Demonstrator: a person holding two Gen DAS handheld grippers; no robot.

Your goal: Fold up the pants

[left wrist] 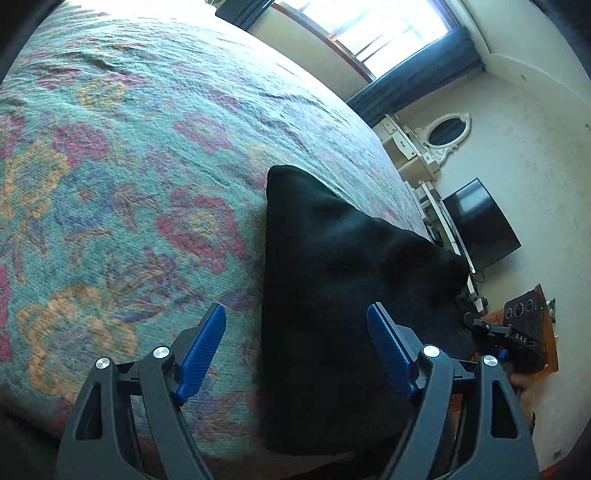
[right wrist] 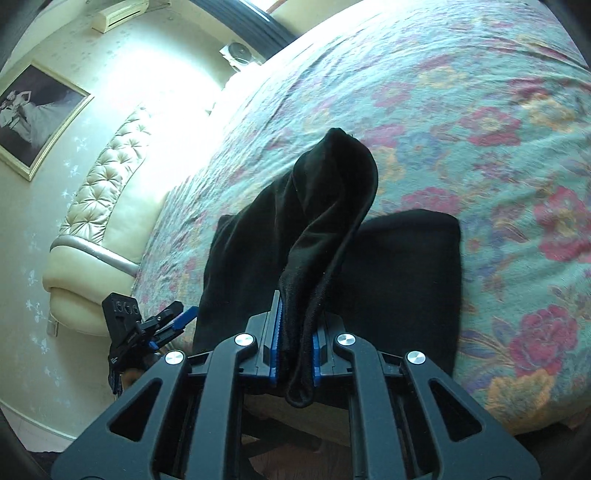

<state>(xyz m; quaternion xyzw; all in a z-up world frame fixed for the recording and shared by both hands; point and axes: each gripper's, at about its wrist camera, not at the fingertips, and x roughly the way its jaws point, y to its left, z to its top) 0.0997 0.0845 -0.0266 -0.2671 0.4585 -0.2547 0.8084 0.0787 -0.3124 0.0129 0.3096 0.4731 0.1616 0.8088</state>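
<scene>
Bedroom with a floral bedspread (left wrist: 110, 177) across the bed, a bright window (left wrist: 373, 26) beyond, a dark television (left wrist: 480, 225) against the far wall, a tufted headboard (right wrist: 107, 177) and a framed picture (right wrist: 37, 118) in the right wrist view. Black pants (left wrist: 332, 295) lying near the bed's edge, already doubled into a flat dark slab on the bedspread. Left gripper (left wrist: 295, 354) spread wide, grasping nothing, hovering over the near edge of the pants. Right gripper (right wrist: 295, 347) clenched on a bunched end of the pants (right wrist: 325, 221), lifted off the flat part so that a loop of cloth arches up and away.

Soft, limp knit by the look of it: light, no stiffness, sags wherever unsupported, likely to slide and wrinkle rather than hold a crease. Best taken at an edge or corner, pinching all layers together, not mid-panel where only the top layer would come up. Probably mid-fold: lifted end wants carrying over and laying flat on the slab, with the free gripper steadying the opposite corner. Risk of layers slipping apart or the bedspread dragging along.
</scene>
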